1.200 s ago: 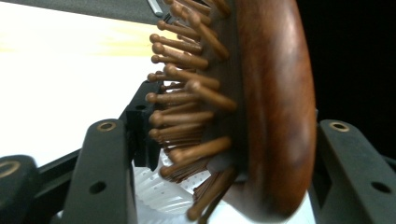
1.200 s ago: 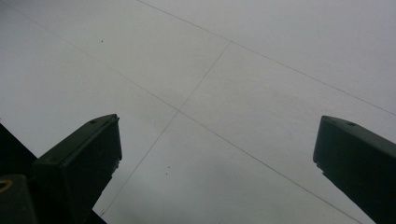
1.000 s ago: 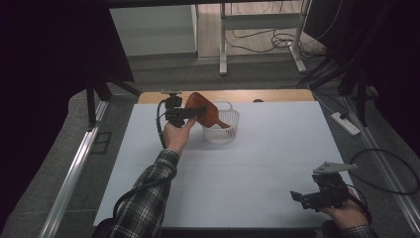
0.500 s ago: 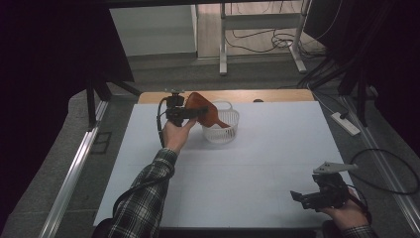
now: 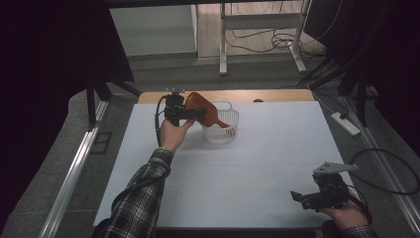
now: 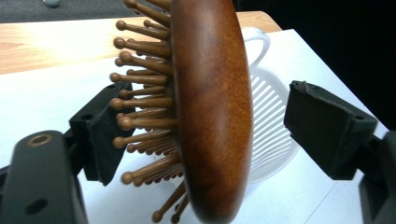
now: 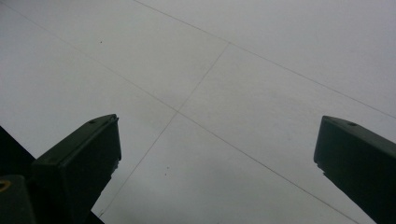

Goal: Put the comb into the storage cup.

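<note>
Two grippers work at a white table (image 5: 257, 168). Left gripper (image 5: 198, 113), jaws just opening, pads clear of a wooden hairbrush (image 6: 212, 116) leaning into a white basket (image 5: 221, 130): release under way; next, withdraw cleanly. Right gripper (image 5: 302, 197) rests open, empty.

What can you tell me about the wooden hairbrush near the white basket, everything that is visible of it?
The hairbrush looks like dark reddish-brown polished wood, with an oval paddle head and wooden pins with round tips on one face. It stands on edge between the jaws of the left gripper, which have just been opening: the smooth back is clear of one pad, and the pins reach to the other pad. In the high view its handle points down into the white slotted basket at the far side of the table.
</note>
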Demonstrator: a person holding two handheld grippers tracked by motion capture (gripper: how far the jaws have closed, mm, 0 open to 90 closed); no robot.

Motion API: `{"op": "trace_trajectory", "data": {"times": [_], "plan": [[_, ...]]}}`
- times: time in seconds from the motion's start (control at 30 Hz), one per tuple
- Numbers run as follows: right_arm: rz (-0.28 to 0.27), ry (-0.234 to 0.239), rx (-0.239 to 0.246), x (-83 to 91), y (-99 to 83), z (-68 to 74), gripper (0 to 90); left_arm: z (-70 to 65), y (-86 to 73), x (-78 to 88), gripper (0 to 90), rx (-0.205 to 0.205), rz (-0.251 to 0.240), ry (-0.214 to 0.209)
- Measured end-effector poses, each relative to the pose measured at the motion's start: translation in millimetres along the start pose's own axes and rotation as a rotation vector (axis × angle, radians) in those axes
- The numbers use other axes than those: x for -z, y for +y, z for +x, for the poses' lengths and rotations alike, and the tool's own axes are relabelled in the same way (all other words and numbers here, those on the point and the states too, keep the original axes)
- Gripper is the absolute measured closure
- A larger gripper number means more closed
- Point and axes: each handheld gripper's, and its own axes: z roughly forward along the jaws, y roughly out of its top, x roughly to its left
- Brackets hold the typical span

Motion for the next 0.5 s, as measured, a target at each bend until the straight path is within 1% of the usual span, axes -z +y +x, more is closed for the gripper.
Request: {"op": "trace_trajectory", "data": {"times": [0.17, 0.43, 0.5], "plan": [[-0.004, -0.002, 0.0, 0.0, -0.1, 0.2, 0.8, 0.9, 0.5, 3.0, 13.5, -0.023, 0.005, -0.003], [-0.004, -0.003, 0.003, 0.1, -0.2, 0.7, 0.7, -1.4, 2.4, 8.5, 9.7, -0.09, 0.026, 0.001], [-0.005, -0.003, 0.003, 0.2, -0.2, 0.7, 0.7, -1.7, 2.5, 9.4, 8.7, -0.099, 0.029, 0.006]]}}
